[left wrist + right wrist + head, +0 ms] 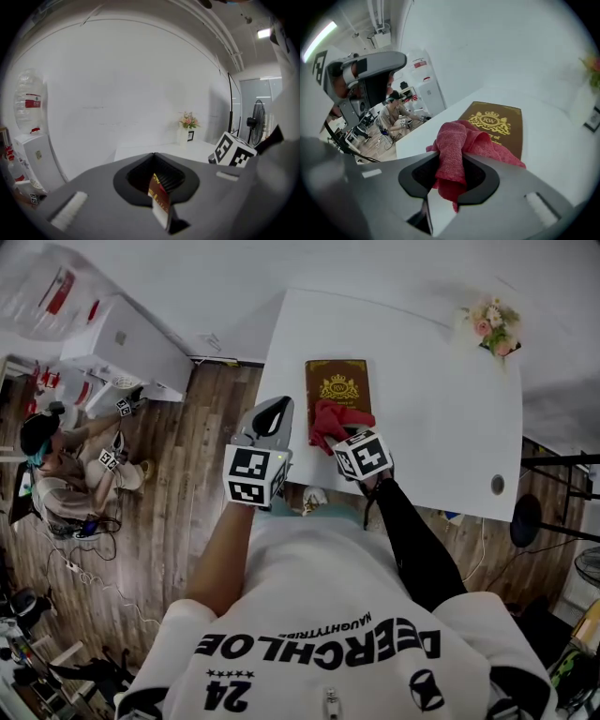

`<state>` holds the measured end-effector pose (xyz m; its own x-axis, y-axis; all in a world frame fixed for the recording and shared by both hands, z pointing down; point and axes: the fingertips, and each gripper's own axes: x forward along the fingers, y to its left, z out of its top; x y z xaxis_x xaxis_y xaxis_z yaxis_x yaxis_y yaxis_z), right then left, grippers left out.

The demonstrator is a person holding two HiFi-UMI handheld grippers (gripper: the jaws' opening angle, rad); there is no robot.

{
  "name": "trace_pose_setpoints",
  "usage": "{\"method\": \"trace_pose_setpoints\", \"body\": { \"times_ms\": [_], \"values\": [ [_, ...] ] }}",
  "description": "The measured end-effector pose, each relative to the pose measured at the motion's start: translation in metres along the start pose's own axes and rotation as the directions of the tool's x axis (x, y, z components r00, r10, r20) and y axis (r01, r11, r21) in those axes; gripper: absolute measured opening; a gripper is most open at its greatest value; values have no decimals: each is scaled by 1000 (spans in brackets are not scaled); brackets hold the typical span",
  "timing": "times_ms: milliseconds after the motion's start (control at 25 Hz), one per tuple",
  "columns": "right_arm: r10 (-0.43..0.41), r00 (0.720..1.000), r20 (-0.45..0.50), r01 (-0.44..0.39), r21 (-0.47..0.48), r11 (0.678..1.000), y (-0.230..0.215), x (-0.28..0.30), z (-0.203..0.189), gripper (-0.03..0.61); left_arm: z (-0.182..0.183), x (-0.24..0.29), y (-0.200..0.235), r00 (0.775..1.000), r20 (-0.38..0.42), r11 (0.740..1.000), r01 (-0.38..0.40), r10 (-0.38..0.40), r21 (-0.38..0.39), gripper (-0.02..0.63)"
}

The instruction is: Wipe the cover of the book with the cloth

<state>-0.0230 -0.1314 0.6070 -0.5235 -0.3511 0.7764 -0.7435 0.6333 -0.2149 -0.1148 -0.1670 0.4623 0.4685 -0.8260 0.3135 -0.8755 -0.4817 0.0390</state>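
A brown book (337, 383) with a gold crest lies flat on the white table (441, 418), near its left edge. A red cloth (327, 423) rests bunched on the book's near end. My right gripper (349, 439) is shut on the cloth (452, 152), which hangs between its jaws just above the book (494, 123). My left gripper (276, 412) hovers to the left of the book over the table's edge, shut and empty. In the left gripper view (154, 157) only a sliver of the book (157, 193) shows through the narrow slit.
A small vase of flowers (493, 324) stands at the table's far right corner. A round cable hole (498, 484) sits near the right front. A person (56, 465) sits on the wooden floor at the left, by a white cabinet (127, 345). A fan (257, 124) stands behind.
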Motion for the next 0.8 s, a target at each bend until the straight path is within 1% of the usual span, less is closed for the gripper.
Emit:
{"method": "trace_pose_setpoints", "body": {
  "times_ms": [240,400,520,640,720,800],
  "values": [
    [-100,995,22,97,114,989,-49,-27,-16,101,1,8,-19,999,-5,999,40,-39,16,57],
    [-129,991,37,122,149,981,-61,-36,-23,101,2,12,-27,998,-11,998,60,-60,26,57],
    [-122,991,56,113,139,984,-62,-37,-22,101,2,13,-28,998,-13,998,64,-64,29,57],
    [-121,987,103,109,111,988,-64,-39,-16,101,0,13,-27,998,-13,998,59,-59,30,57],
    [-122,982,142,109,98,989,-64,-39,-3,101,-2,12,-23,999,-16,998,49,-49,26,57],
    [-107,981,161,95,84,992,-60,-32,15,101,-3,10,-18,999,-18,999,37,-36,21,57]
  ]
}}
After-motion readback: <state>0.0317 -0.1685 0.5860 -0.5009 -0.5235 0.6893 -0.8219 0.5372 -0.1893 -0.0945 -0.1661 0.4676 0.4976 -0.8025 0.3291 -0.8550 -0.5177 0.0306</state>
